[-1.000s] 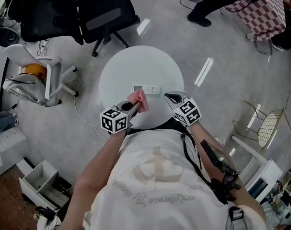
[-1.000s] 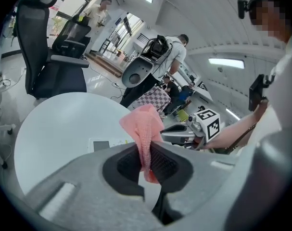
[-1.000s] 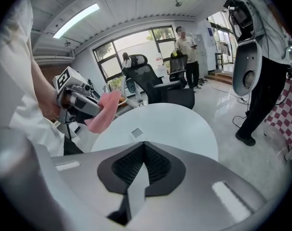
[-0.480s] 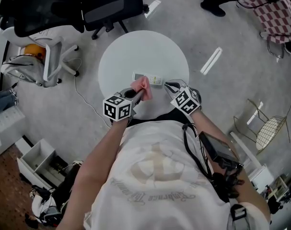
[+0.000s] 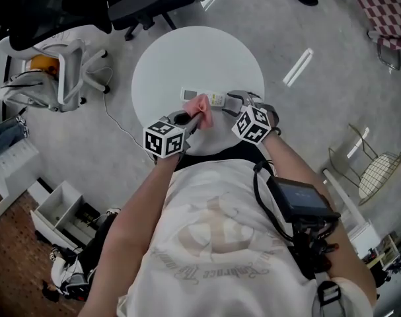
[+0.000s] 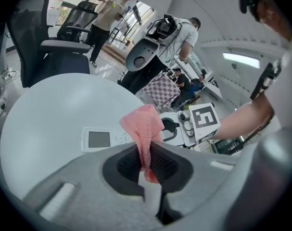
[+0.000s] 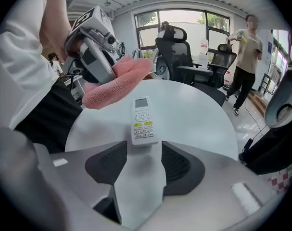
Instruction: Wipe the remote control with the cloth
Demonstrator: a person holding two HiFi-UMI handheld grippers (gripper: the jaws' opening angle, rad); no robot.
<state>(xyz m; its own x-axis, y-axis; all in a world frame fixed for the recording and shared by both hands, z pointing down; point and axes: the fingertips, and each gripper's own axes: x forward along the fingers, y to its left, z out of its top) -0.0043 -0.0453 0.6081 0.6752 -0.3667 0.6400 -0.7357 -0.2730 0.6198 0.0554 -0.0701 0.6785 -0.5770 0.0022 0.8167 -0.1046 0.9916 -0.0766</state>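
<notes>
The pink cloth is being pinched by the left gripper near the remote control, which is lying on the white counter. The jaws of the right gripper are being opened, gripping nothing, at the remote control's near end.

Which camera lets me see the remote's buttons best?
The right gripper view: the remote lies face up right ahead, screen and buttons plain. In the left gripper view the cloth hides part of it. The head view shows it tiny.
</notes>
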